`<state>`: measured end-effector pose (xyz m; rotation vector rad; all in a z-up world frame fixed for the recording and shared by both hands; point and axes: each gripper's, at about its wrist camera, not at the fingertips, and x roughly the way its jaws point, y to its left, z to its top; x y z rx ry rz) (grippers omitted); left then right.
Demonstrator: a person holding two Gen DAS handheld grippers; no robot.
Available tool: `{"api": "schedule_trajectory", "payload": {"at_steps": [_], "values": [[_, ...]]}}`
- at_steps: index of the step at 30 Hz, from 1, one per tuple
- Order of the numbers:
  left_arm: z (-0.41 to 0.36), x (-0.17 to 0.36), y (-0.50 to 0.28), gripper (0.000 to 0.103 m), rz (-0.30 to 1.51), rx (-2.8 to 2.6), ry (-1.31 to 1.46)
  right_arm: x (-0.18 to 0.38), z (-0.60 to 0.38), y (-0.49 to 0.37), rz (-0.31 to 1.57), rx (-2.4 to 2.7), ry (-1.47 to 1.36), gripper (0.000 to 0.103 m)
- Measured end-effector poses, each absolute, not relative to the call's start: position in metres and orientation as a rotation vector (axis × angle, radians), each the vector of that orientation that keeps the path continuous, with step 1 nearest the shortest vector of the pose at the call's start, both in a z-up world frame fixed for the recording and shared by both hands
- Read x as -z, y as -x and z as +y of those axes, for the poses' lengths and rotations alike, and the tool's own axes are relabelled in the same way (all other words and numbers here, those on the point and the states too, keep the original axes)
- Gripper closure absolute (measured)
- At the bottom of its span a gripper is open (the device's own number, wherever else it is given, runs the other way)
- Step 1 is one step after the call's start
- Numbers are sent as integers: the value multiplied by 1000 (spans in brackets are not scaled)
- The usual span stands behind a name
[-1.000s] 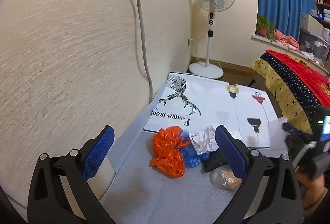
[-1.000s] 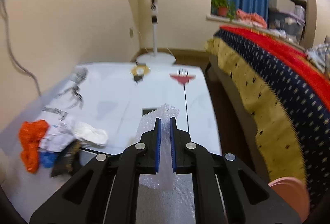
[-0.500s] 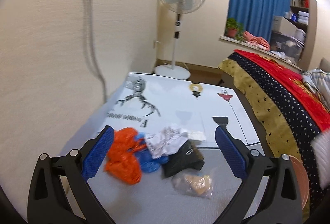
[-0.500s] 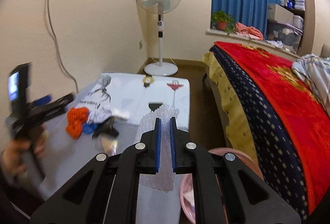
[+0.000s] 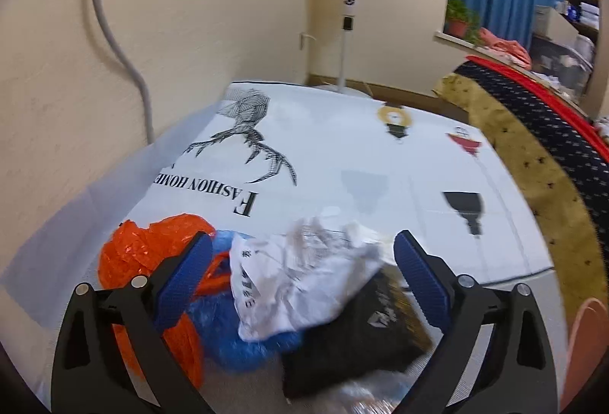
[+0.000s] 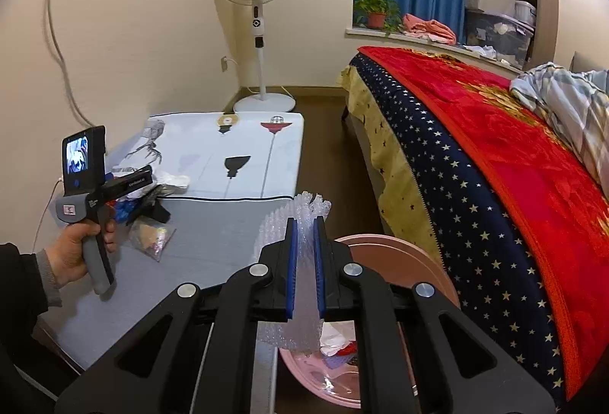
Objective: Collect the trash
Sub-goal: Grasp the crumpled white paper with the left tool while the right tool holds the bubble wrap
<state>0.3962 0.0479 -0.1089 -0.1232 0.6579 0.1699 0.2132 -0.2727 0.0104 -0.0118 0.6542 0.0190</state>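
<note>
My left gripper (image 5: 300, 261) is open, its blue pads straddling a pile of trash on the low table: an orange plastic bag (image 5: 148, 254), a blue bag (image 5: 236, 338), crumpled white paper (image 5: 300, 273) and a black wrapper (image 5: 365, 330). My right gripper (image 6: 304, 242) is shut on a sheet of bubble wrap (image 6: 293, 219), held over the pink bin (image 6: 399, 261), which holds some scraps. The left gripper (image 6: 144, 197) shows in the right wrist view, over the pile. A clear bag (image 6: 152, 235) lies near it.
The table (image 5: 342, 155) has a white printed cloth and stands against the wall. A standing fan (image 6: 259, 14) is in the corner. A bed with a red and starred blanket (image 6: 475, 147) runs along the right, beside the bin.
My left gripper has swung round and come down close over the trash pile. My right gripper has carried the bubble wrap right, from over the table to above the pink bin.
</note>
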Motion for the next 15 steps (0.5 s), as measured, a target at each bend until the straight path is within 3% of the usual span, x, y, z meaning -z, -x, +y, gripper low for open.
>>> {"api": "schedule_trajectory", "payload": {"at_steps": [6,8,10,12,15], "values": [[52,122,-403,14,682,-142,137,-6,-271,-214,668,-20,44,94],[52,122,-404,33,677,-120,141,-6,-269,-215,670,-26,49,94],[51,122,-403,59,677,-94,143,-5,-265,-215,669,-32,57,94],[50,122,-401,74,670,-68,139,-5,-263,-214,664,-36,74,94],[49,117,-396,78,658,-33,124,-4,-262,-213,660,-39,91,94]]}}
